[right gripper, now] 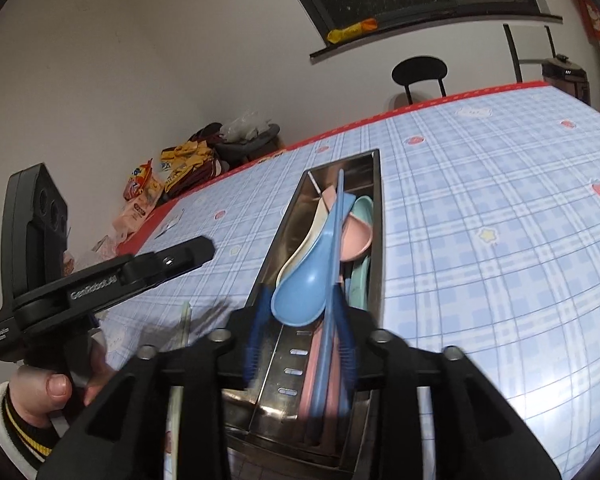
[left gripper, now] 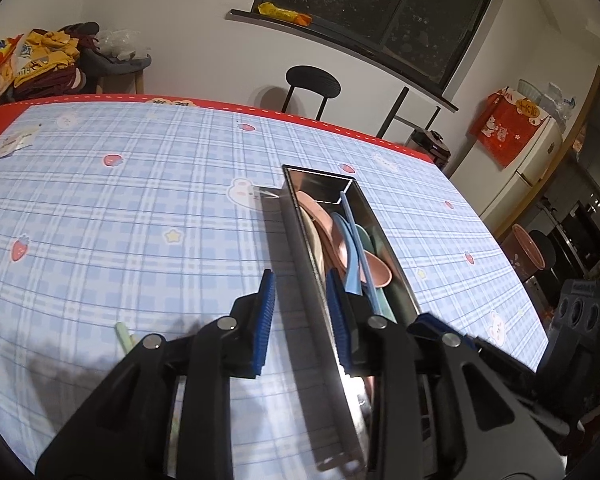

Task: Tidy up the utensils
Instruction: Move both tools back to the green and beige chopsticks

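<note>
The tray (left gripper: 300, 236) wall was straddled by the parted left gripper (left gripper: 300, 320) to steady it; the right gripper (right gripper: 300, 332) stood released around the blue chopstick (right gripper: 334, 264).

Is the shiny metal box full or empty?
Partly full. The metal box holds a blue spoon, a pink spoon and other pastel utensils.

Metal tray's (right gripper: 284, 412) near end cut off below

Left tongs (left gripper: 300, 320) point downward, blue pads apart. Right tongs (right gripper: 300, 344) likewise angled down, pads parted. Left hand (right gripper: 40, 396), striped cuff, grips its handle.
</note>
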{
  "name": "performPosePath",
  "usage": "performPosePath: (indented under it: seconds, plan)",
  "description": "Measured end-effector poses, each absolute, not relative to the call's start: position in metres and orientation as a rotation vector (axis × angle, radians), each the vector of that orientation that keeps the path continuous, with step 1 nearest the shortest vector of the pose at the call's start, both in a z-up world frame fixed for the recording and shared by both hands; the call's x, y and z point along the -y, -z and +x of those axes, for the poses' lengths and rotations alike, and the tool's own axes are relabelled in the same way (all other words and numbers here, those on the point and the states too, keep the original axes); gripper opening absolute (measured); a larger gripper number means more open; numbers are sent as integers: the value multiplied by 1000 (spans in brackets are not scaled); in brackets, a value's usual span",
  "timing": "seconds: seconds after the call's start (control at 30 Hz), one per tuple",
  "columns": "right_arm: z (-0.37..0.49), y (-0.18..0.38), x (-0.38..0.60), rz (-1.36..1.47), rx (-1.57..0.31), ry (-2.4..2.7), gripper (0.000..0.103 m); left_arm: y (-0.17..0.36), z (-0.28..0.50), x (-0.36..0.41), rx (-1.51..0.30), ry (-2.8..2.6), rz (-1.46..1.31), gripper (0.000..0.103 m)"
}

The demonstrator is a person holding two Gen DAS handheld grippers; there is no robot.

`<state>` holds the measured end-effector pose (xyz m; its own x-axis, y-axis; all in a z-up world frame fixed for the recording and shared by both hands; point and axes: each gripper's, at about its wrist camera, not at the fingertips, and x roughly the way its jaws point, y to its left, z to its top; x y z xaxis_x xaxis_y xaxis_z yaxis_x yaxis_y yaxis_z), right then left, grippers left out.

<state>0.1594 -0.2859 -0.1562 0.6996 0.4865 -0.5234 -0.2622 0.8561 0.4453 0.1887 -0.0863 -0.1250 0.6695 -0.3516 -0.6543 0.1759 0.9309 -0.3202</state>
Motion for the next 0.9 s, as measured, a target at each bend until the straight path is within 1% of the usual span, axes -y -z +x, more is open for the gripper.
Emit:
performPosePath:
  seconds: [0.07,0.1,0.13,0.17,0.2,0.23,0.27,0.3,0.33,0.37,0.4,0.47,0.67,0.77,0.8,0.83,0.87,0.9]
  plan:
    - [157,153,286,337,-654,-421,63,122,183,81,-779,297,-235,36]
    - [155,152,285,328,-641,-419,68,120,178,76,-773,292,-232,37]
    - [154,150,285,317,-626,-413,79,119,175,73,-771,288,-230,39]
    - [152,148,284,307,-612,-404,89,117,170,68,-767,282,-227,45]
    - [149,146,284,295,-598,-391,93,114,164,63,-761,270,-222,51]
    - [147,144,283,278,-582,-371,97,111,158,59,-754,258,-216,61]
    - [145,143,282,265,-568,-362,97,109,152,54,-746,248,-210,69]
    - [144,142,281,253,-558,-360,97,106,145,49,-738,237,-201,73]
    - [142,141,280,242,-552,-359,97,104,138,44,-733,223,-193,83]
    - [141,140,280,238,-548,-357,97,102,133,40,-729,208,-186,88]
    - [139,139,279,230,-542,-357,97,101,124,33,-725,191,-178,88]
    - [134,137,276,207,-520,-354,97,101,112,25,-729,175,-169,93]
    - [114,125,256,117,-509,-377,97,106,88,-1,-744,126,-144,93]
    - [101,125,236,44,-542,-442,97,110,81,-13,-744,113,-152,93]
    - [98,128,229,18,-561,-468,95,112,78,-15,-745,110,-153,93]
    - [96,130,224,5,-573,-485,85,115,77,-16,-746,108,-154,93]
    - [94,133,217,-11,-600,-515,67,117,76,-19,-747,108,-154,93]
    - [93,137,212,-16,-627,-538,60,120,74,-21,-748,111,-155,93]
